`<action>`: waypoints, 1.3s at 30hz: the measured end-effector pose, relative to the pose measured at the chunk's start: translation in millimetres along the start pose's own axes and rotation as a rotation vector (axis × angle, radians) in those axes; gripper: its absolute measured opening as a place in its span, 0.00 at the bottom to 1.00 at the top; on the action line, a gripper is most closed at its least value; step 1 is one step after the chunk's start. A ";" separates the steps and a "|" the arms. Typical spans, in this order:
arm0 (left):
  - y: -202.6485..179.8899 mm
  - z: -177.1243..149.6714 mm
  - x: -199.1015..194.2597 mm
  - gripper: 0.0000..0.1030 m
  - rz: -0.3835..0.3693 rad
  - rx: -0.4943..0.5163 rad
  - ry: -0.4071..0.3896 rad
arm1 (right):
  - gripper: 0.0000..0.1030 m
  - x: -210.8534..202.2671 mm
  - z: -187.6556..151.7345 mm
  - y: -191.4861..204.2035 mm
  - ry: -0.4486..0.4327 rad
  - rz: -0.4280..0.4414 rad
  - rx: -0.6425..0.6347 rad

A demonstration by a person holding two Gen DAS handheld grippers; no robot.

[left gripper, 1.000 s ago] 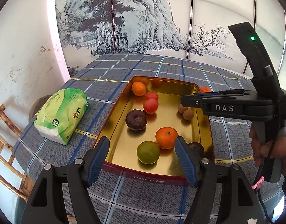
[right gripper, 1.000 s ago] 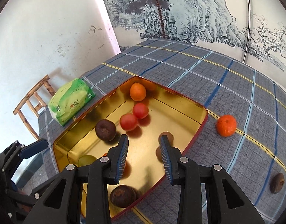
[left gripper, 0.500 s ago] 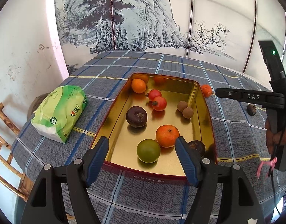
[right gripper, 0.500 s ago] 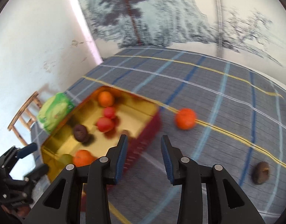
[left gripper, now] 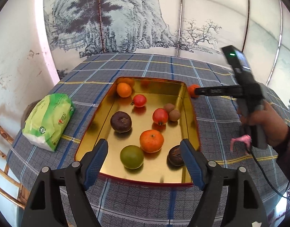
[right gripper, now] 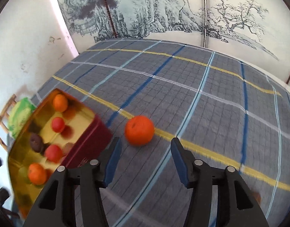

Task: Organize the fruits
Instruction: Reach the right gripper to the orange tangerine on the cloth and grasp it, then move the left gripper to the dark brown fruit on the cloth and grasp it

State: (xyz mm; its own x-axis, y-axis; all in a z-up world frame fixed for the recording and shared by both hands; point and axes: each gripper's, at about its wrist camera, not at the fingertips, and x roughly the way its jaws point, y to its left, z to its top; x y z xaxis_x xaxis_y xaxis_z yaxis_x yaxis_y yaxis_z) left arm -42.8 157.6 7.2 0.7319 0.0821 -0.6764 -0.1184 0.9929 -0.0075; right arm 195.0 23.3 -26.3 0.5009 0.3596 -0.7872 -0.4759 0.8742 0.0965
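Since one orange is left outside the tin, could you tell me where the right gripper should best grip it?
Probably across the widest middle of the orange, from above. It is round, alone on the cloth, clear of the tin, and the right gripper is open before it.

Counts, both views.

Tin (left gripper: 190, 113): one, gold inside, red outside.

Fruit in the tin, left wrist view:
- oranges: two, one far (left gripper: 124, 89), one near (left gripper: 151, 141)
- red fruits: two, (left gripper: 139, 100) and (left gripper: 160, 116)
- green fruit (left gripper: 132, 157): one
- dark brown fruits: two, one large (left gripper: 120, 122), one at the near right corner (left gripper: 175, 158)
- small tan fruits: two, touching, (left gripper: 168, 107) and (left gripper: 174, 115)
Nine in all.

Fruit on the counter (right gripper: 201, 87): one orange (right gripper: 139, 130), just outside the tin's far corner.

Green packet (left gripper: 48, 121): one.

Tools: two, left (left gripper: 145, 155) and right (right gripper: 145, 156).

Wooden chair (left gripper: 1, 147): one, partly seen.
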 end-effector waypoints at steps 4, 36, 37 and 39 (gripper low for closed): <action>-7.4 2.2 5.6 0.72 0.000 0.022 0.011 | 0.58 22.6 11.4 -2.8 0.010 0.035 0.022; -184.8 54.8 50.6 0.73 -0.212 0.243 -0.010 | 0.38 -136.6 -164.6 -198.3 -0.086 -0.211 0.305; -191.3 57.4 54.5 0.73 -0.220 0.245 -0.015 | 0.38 -137.0 -166.1 -201.7 -0.092 -0.198 0.318; -207.4 63.0 65.9 0.73 -0.242 0.258 -0.024 | 0.38 -137.5 -167.5 -206.8 -0.106 -0.164 0.346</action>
State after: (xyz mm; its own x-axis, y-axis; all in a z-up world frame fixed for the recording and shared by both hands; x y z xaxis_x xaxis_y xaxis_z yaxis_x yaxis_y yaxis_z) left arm 72.3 -37.6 10.5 0.7340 -0.1588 -0.6603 0.2310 0.9727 0.0229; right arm 103.4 -261.6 -40.0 0.6301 0.2220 -0.7441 -0.1207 0.9746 0.1886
